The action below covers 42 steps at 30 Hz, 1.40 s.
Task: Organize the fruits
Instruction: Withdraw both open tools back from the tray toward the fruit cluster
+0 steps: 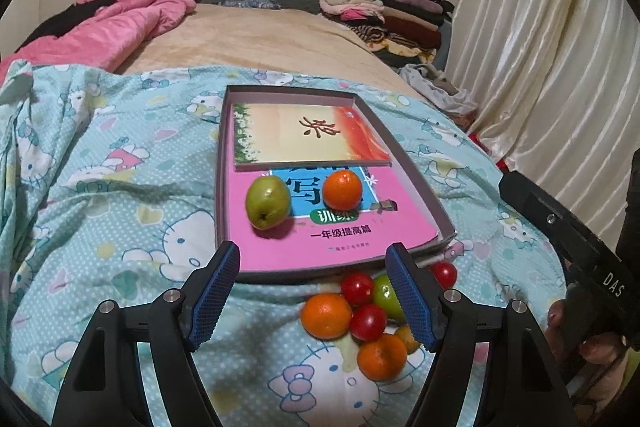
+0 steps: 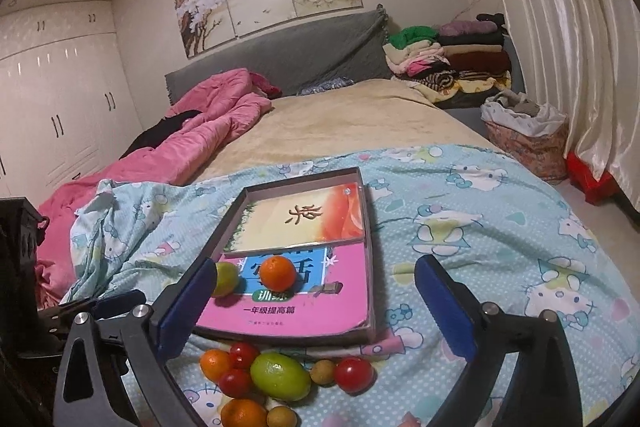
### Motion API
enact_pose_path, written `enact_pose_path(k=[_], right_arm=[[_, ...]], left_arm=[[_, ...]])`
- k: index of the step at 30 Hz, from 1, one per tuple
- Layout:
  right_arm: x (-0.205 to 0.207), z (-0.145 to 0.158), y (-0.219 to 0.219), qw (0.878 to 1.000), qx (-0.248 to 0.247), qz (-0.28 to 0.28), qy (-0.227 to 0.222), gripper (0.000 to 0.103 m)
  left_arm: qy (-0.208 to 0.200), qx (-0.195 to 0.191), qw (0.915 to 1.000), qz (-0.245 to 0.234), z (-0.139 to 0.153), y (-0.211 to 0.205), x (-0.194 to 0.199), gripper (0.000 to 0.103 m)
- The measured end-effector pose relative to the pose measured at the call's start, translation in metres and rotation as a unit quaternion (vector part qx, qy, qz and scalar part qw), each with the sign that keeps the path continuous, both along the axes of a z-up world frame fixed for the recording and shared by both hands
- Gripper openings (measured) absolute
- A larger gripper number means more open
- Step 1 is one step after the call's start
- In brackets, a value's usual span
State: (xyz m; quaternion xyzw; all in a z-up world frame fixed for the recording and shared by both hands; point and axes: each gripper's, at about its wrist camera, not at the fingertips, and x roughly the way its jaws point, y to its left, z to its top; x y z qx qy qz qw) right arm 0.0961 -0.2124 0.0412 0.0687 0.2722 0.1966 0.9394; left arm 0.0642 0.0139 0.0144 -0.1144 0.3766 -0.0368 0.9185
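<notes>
Both claws stood open, gripping nothing. Loose heap of round orange, red and green fruits (image 2: 276, 383) lay on the bed against the shallow cardboard tray's (image 2: 370, 259) near edge, directly under the right claw (image 2: 316, 311), left claw (image 1: 314, 291) slightly offset.

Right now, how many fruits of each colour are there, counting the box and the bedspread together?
Orange fruits: 3
Red fruits: 3
Green fruits: 2
Small tan fruits: 2
Total: 10
</notes>
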Motion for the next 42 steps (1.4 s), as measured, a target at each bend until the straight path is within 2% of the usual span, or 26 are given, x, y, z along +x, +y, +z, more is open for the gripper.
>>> enact_pose_path(k=[5, 12, 17, 25, 42], right_arm=[[-0.002, 0.0, -0.001, 1.0, 0.006, -0.001, 0.021, 0.1], [-0.008, -0.002, 0.001, 0.999, -0.019, -0.019, 0.047, 0.1], [-0.012, -0.004, 0.0, 0.998, -0.016, -0.01, 0.053, 0.1], [-0.019, -0.003, -0.003, 0.999, -0.005, -0.005, 0.05, 0.102], [-0.028, -0.006, -0.005, 0.998, -0.017, -0.014, 0.064, 0.102]], left_arm=[[0.002, -0.01, 0.9999, 0.004, 0.002, 0.003, -0.005, 0.079], [0.008, -0.004, 1.0, 0.002, 0.002, 0.001, -0.008, 0.079], [0.027, 0.004, 0.9996, -0.009, -0.002, -0.004, -0.01, 0.079], [0.025, -0.002, 0.9995, -0.017, 0.001, -0.007, -0.019, 0.079], [0.028, -0.007, 0.9992, -0.029, 0.004, -0.011, -0.027, 0.079]])
